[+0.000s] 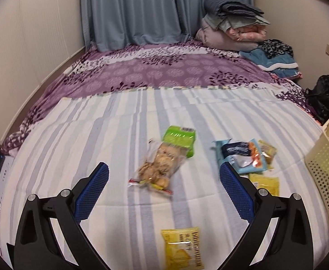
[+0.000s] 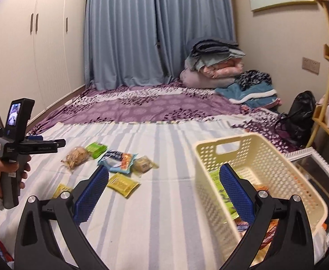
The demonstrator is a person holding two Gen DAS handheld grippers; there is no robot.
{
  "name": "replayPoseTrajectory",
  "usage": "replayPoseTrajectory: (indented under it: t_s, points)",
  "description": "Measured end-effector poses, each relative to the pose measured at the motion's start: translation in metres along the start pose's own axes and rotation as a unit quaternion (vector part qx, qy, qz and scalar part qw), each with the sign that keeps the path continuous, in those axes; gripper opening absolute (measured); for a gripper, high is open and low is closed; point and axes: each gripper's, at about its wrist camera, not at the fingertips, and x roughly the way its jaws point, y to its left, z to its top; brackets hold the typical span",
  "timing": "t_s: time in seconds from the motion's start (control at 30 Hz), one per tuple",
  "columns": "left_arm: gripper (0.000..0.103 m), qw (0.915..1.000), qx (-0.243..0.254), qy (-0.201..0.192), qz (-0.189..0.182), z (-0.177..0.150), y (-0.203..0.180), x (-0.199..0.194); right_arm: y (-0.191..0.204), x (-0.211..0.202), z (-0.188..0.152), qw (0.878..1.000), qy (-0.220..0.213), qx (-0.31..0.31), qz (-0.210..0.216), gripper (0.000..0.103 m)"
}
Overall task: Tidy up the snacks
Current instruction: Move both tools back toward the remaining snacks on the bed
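Black tongs [image 1: 164, 175] with blue dimpled pads [image 1: 92, 192], silver screws.

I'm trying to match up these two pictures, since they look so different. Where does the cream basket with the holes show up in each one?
Left wrist view: only a corner of the cream basket shows, at the far right edge, right of the snack packets.
Right wrist view: the basket fills the lower right, with packets inside; the right gripper straddles its near wall.
Shared landmark: the green packet beside the clear bag of biscuits.
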Motion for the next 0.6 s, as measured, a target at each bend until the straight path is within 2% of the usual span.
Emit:
replayPoseTrajectory:
  t_s: [0.17,0.6]
  points:
    - [0.1,0.9997,-0.006,0.021,-0.013,-0.011,0.013,0.024,0.015,0.015,-0.007,0.999,0.037,-0.012,0.023,0.098]
    - [0.1,0.9977,0.037,0.05,-0.028,-0.007,0.007,0.082,0.045,0.039,-0.02,0.994,0.088,-0.038,0.047,0.098]
